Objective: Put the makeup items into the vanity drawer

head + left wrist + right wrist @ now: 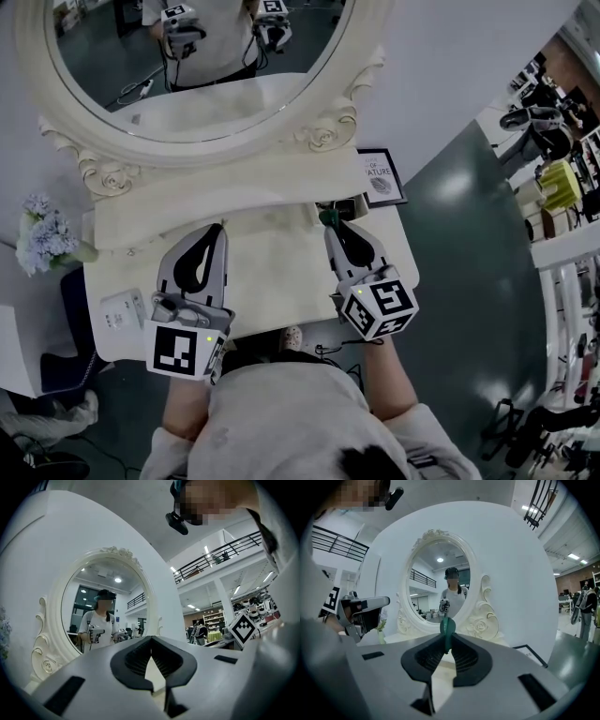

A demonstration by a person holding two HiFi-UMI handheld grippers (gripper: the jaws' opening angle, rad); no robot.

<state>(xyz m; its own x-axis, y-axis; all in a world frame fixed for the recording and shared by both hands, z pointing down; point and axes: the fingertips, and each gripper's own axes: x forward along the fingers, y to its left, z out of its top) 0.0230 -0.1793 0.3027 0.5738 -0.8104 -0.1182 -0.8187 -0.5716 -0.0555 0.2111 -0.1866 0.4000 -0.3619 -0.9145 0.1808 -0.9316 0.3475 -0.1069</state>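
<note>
Green slim item (447, 629) pinched between right gripper (330, 228) tips, near vanity top (272, 281) back edge | left gripper (217, 230) jaws together, holding nothing.

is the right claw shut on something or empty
Shut on something: in the right gripper view the right claw pinches a small green item between its tips, with the item sticking up past them.
</note>
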